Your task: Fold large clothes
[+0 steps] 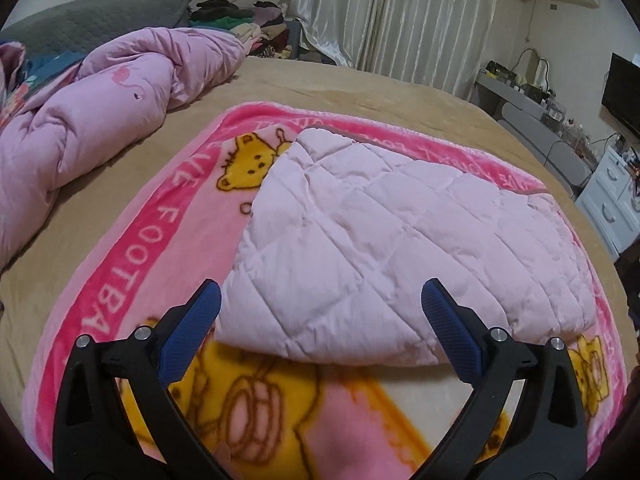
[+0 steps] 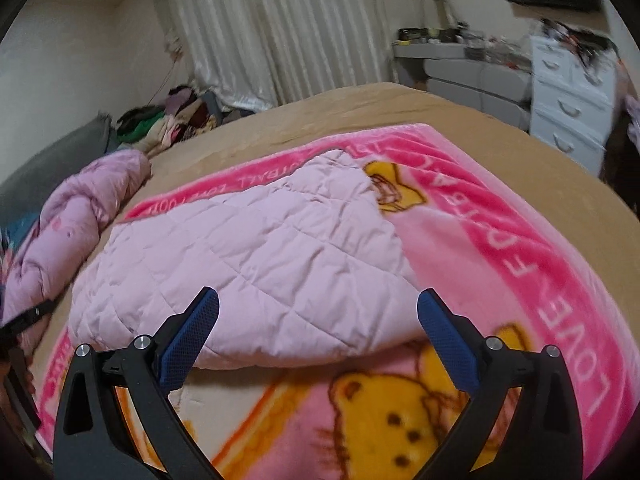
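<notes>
A pale pink quilted garment (image 1: 384,248) lies folded on a bright pink bear-print blanket (image 1: 132,264) spread over the tan bed. My left gripper (image 1: 320,300) hovers open over the garment's near edge, with no cloth between its blue pads (image 1: 192,332). In the right wrist view the same quilted garment (image 2: 256,264) rests on the blanket (image 2: 520,248). My right gripper (image 2: 318,308) is open just above the garment's near fold, and its pads (image 2: 448,344) stand apart from the cloth.
A crumpled pink duvet (image 1: 88,128) lies at the bed's left side, with a pile of clothes (image 1: 248,24) behind it. Curtains (image 1: 396,16) hang at the back. A grey bench (image 1: 548,136) and white drawers (image 2: 568,104) stand past the bed's right edge. Bare tan bed sheet (image 1: 360,84) surrounds the blanket.
</notes>
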